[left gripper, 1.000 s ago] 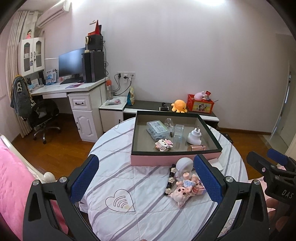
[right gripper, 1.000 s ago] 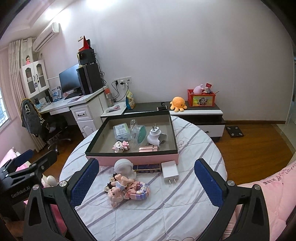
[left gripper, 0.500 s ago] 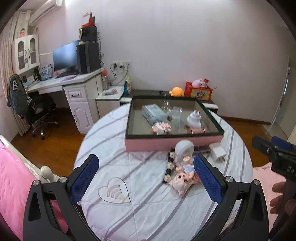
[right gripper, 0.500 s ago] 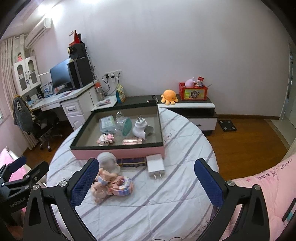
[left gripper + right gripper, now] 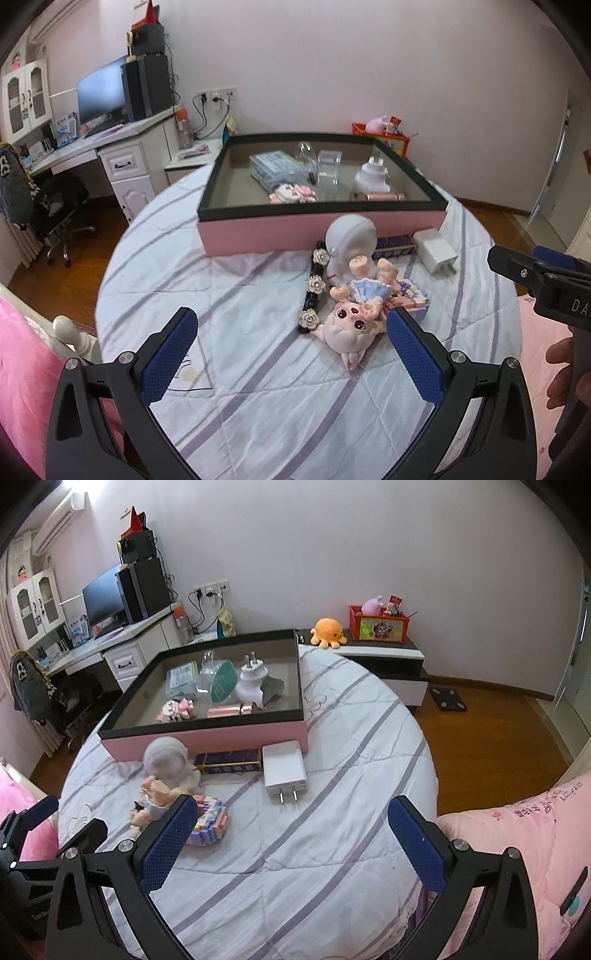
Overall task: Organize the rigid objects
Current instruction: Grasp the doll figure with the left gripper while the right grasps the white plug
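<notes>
A pink box with a dark rim (image 5: pixel 317 230) (image 5: pixel 207 738) sits on the round striped bed and holds several small items, among them a white plug (image 5: pixel 251 681). In front of it lie a white round-headed figure (image 5: pixel 351 236) (image 5: pixel 164 757), a pink pig toy (image 5: pixel 349 328), a black flower strip (image 5: pixel 314 291), a colourful block toy (image 5: pixel 210 819), a dark blue box (image 5: pixel 227 761) and a white charger (image 5: pixel 436 254) (image 5: pixel 283 768). My left gripper (image 5: pixel 291 354) is open and empty, just short of the pig toy. My right gripper (image 5: pixel 291 834) is open and empty, near the charger.
A desk with a monitor (image 5: pixel 103 99) and an office chair (image 5: pixel 55 206) stand at the left. A low cabinet with an orange octopus plush (image 5: pixel 328 632) and a red box (image 5: pixel 378 626) is behind the bed. Pink bedding (image 5: pixel 517 834) lies at the right.
Both grippers have moved forward and down toward the toys in front of the box. Both stay open and empty.
</notes>
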`<state>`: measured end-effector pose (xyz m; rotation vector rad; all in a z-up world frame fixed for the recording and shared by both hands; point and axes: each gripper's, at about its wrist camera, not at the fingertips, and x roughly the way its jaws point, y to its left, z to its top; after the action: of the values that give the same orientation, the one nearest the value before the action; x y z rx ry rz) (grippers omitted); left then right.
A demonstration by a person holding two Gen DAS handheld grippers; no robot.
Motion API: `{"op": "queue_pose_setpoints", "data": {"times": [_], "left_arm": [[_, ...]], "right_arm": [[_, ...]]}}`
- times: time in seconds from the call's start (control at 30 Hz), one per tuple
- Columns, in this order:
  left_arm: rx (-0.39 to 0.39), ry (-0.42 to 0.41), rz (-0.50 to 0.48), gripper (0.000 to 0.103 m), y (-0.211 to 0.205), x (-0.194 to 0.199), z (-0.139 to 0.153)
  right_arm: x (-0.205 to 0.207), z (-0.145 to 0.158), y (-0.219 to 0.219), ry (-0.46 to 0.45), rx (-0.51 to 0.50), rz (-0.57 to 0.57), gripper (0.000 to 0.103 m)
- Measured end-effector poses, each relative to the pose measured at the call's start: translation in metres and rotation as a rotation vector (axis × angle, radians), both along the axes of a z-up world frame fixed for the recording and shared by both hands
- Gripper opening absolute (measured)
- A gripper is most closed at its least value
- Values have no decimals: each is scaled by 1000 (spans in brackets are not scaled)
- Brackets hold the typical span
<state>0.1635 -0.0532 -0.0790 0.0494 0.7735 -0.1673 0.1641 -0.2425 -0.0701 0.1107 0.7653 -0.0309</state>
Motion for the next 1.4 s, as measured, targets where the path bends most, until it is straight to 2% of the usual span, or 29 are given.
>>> {"op": "queue_pose_setpoints", "data": {"times": [0.33,0.4,0.5,0.57,0.7,0.73,0.83,0.9,0.97,1.13,1.2,1.27,1.4], "left_arm": [[19,53,-34,103,-20,28,-28],[5,62,-39,102,-21,34,-34],[-59,84,-57,100,-18,44,-39],[-90,93,-76,94,-17,46,-41],[-150,116,-128,71,-18,46,-42],[-159,117,-136,68,-18,46,-41],[-174,120,-147,68,-18,48,-41],[-168,121,-150,70,-19,50,-41],[-151,118,-152,71,-24,53,-42],[-223,166,-156,60,-19,62,-50],[-239,169,-157,59,-14,60,-49],[-253,170,-153,58,-8,57,-47],[-255,149,-139,54,2,49,-42]], "right_arm": [[37,-27,-5,67,1,0,103],[44,-30,-5,79,0,3,103],[58,-39,-3,102,-12,16,103],[68,-44,-2,117,-20,26,103],[83,-55,2,141,-30,32,103],[85,-57,3,144,-30,35,102],[89,-66,5,159,-37,46,91],[88,-67,6,153,-50,38,79],[88,-66,5,147,-45,34,76],[90,-66,7,136,-52,55,65],[88,-65,7,129,-53,63,50],[86,-63,5,128,-41,64,41],[81,-62,1,128,-15,63,41]]}}
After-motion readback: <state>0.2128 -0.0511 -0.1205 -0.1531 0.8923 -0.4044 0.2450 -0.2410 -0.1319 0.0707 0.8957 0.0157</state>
